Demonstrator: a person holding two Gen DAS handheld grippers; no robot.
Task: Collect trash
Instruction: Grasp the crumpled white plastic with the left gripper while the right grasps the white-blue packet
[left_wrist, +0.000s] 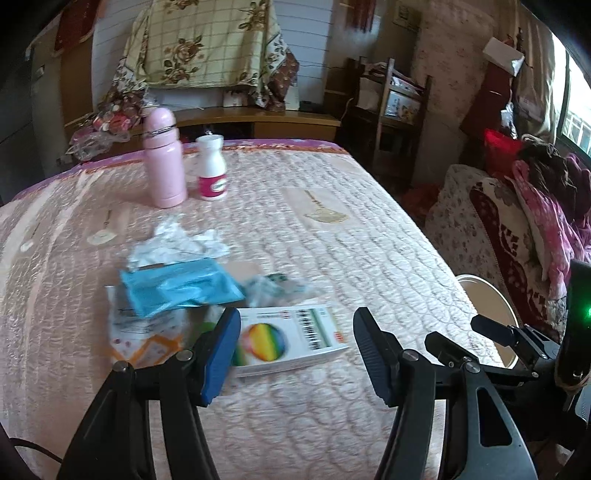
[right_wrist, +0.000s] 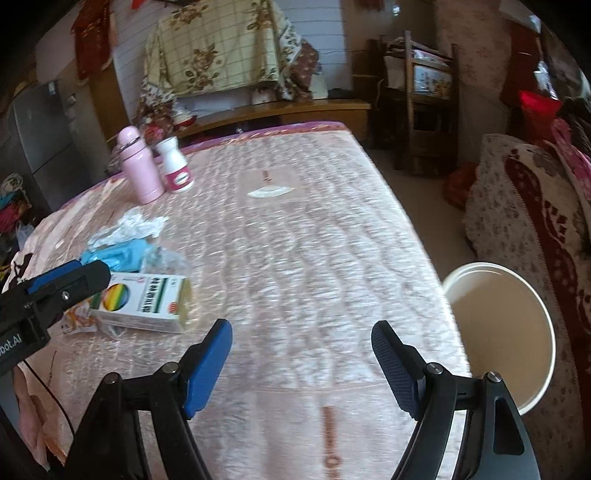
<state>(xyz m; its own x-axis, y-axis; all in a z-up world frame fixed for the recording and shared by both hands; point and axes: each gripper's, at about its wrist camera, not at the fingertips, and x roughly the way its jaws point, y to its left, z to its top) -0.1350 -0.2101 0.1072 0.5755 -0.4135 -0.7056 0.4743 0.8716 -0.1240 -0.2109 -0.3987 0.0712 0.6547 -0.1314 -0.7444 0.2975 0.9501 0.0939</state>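
Each hand-held gripper is built alike: the left hand-held gripper (left_wrist: 295, 354) and the right hand-held gripper (right_wrist: 301, 363) have black linkage arms joined by round silver screws, ending in blue fingers (left_wrist: 221, 354) with finely textured pads (right_wrist: 397, 373). A small green light (left_wrist: 587, 313) glows on one black body, white lettering (right_wrist: 9, 341) marks the other, and a thin black cable (right_wrist: 44, 384) trails beside it.
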